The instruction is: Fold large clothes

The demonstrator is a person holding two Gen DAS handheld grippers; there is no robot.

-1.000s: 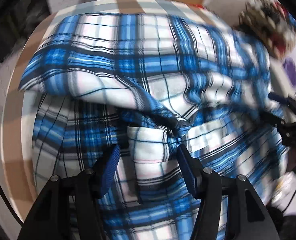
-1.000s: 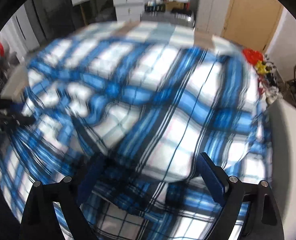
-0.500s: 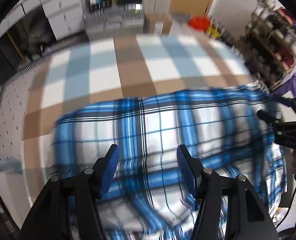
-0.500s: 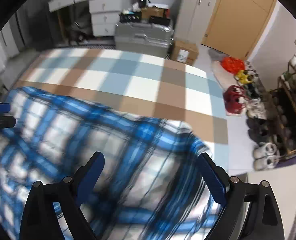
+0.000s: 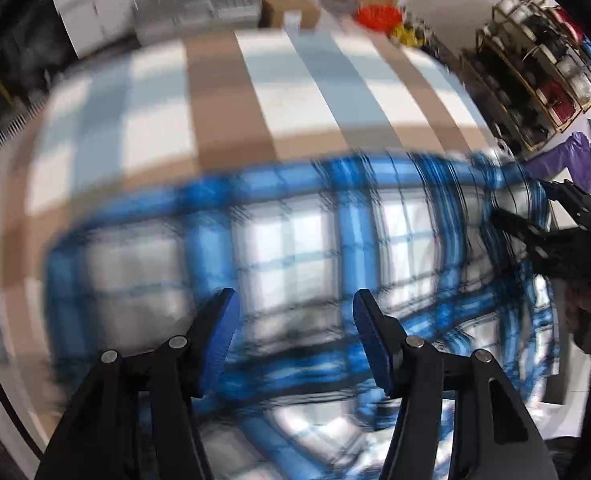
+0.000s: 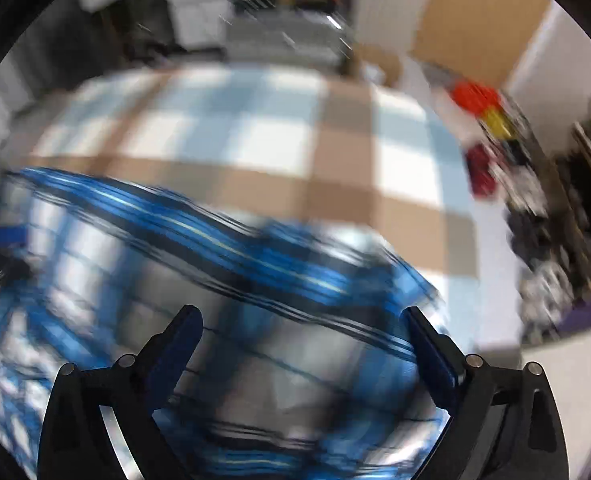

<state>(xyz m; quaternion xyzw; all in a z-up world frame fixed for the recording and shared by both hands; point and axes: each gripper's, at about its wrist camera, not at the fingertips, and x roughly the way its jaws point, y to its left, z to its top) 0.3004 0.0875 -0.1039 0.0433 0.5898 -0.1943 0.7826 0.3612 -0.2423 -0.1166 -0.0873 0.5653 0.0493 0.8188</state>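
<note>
Although both views are smeared with motion blur, a large surface under a brown, white and pale-blue checked cloth (image 5: 231, 80) fills the upper half of each, and whether it is a bed or a desk cannot be told. On its near part lies the blue, white and black plaid garment (image 5: 295, 248), spread wide and rumpled toward the near edge. Beyond the far edge stand white cabinets (image 5: 95, 8) and a tan door (image 6: 475, 20); a shoe rack (image 5: 535, 64) sits off to the right. The left gripper (image 5: 295, 312) hovers over the garment with its jaws moderately apart and nothing between them. The right gripper (image 6: 301, 328) has its jaws spread wide above the cloth, also holding nothing; its black frame shows at the right edge of the left wrist view.
</note>
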